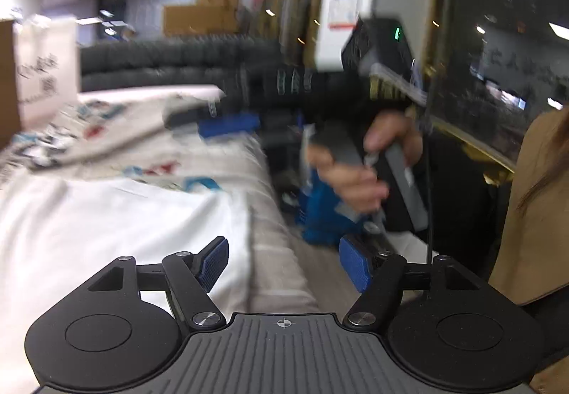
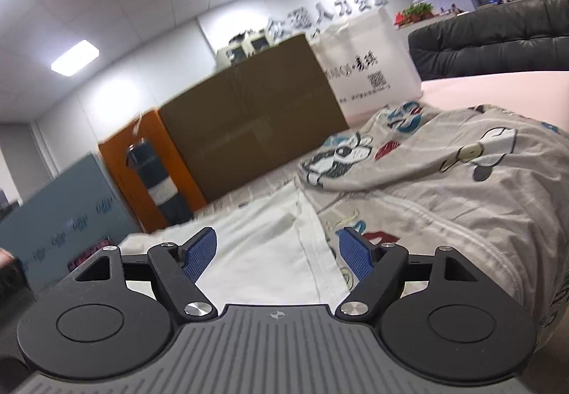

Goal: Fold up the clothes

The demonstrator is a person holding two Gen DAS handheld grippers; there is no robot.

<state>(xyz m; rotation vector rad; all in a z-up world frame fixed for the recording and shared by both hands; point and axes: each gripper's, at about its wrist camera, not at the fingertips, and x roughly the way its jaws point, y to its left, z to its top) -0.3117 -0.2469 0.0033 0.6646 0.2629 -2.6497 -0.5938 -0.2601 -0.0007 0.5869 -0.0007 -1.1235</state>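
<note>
A white garment (image 1: 106,227) lies flat on the table, with a grey cartoon-print garment (image 1: 106,131) bunched beyond it. In the right wrist view the white garment (image 2: 263,251) lies below the fingers and the print garment (image 2: 444,187) is heaped to the right. My left gripper (image 1: 284,264) is open and empty above the white garment's right edge. My right gripper (image 2: 277,257) is open and empty just above the white garment's hem. The other hand-held gripper (image 1: 377,145), held in a person's hands, shows blurred in the left wrist view.
A brown cardboard box (image 2: 249,116) and a white paper bag (image 2: 370,70) stand at the table's far side. A dark sofa (image 1: 177,63) is behind the table. The person in a tan coat (image 1: 533,216) stands at the right. The table edge (image 1: 277,244) drops off beside the white garment.
</note>
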